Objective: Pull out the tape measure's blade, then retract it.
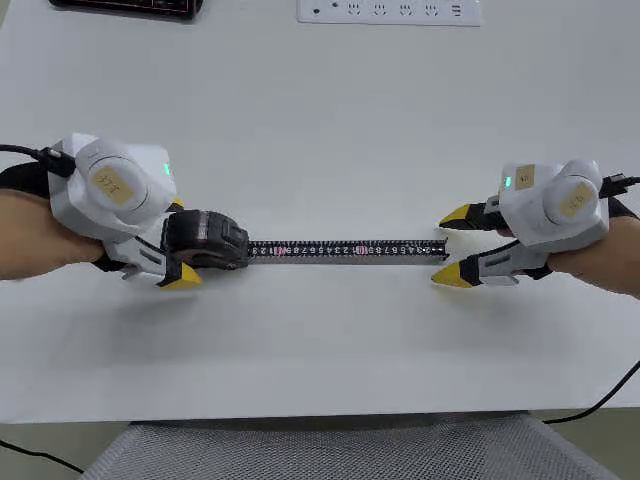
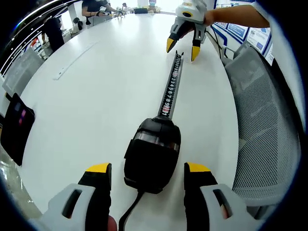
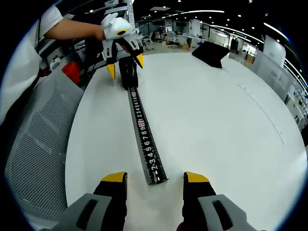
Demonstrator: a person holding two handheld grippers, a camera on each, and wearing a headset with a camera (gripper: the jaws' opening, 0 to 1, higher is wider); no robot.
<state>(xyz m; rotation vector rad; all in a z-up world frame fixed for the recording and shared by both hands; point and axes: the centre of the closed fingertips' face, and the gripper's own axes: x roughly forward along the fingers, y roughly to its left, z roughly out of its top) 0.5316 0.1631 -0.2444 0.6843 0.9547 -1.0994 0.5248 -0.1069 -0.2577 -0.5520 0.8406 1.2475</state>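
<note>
Black tape measure case (image 2: 153, 154) sits between the spread left tongs (image 2: 148, 169), ungripped. Its blade (image 1: 345, 249) lies drawn out along the surface (image 1: 320, 120), tip between the spread right tongs (image 3: 156, 176). Blade looks thin and springy, likely to snap back fast, so it is best pinched at the end hook.

Each hand carries a white tool with a rounded housing. The left tool (image 1: 182, 240) bears a tan handwritten sticker (image 1: 113, 183) with a small green light (image 1: 166, 169) beside it; the right tool (image 1: 450, 246) has two such stickers. Pale grey jaws end in yellow tips (image 1: 458, 214) — black just behind the yellow. A black cable (image 1: 20, 152) leaves each tool's rear. A white short sleeve (image 3: 48, 17) shows behind the left tool.
</note>
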